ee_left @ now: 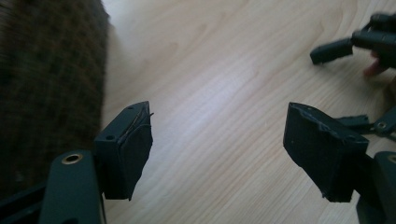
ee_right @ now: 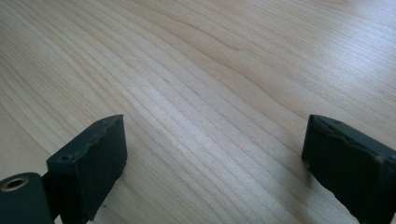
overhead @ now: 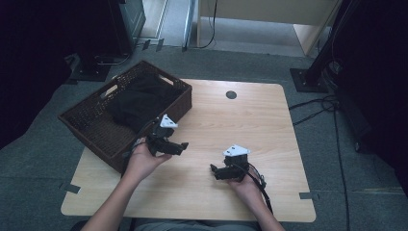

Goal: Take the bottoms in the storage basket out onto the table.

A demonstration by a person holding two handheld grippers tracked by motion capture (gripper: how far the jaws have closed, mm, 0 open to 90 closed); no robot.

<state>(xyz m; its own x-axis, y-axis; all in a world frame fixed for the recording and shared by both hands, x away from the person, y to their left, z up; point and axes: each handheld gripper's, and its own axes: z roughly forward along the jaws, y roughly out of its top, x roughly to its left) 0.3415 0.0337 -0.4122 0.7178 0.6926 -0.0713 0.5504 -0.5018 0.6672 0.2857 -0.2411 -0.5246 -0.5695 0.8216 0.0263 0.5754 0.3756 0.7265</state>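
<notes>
My left gripper [overhead: 182, 147] hovers over the light wooden table [overhead: 240, 125], just right of a dark wicker basket [overhead: 86, 120], pointing right. Its jaws stand open with nothing between them [ee_left: 217, 149], bare wood below. The basket wall [ee_left: 46, 84] runs down the left of the left gripper view, where a fingertip [ee_left: 331, 50] of the other gripper shows at top right. My right gripper [overhead: 214, 172] rests low near the table's front, pointing left, open and empty [ee_right: 215, 158] over wood grain [ee_right: 210, 70]. A black cloth [overhead: 139, 98] lies inside the basket.
The basket overhangs the table's left rear corner. A round cable hole [overhead: 231, 95] sits near the far edge. Dark stands and cables [overhead: 317, 103] lie on the grey floor around the table.
</notes>
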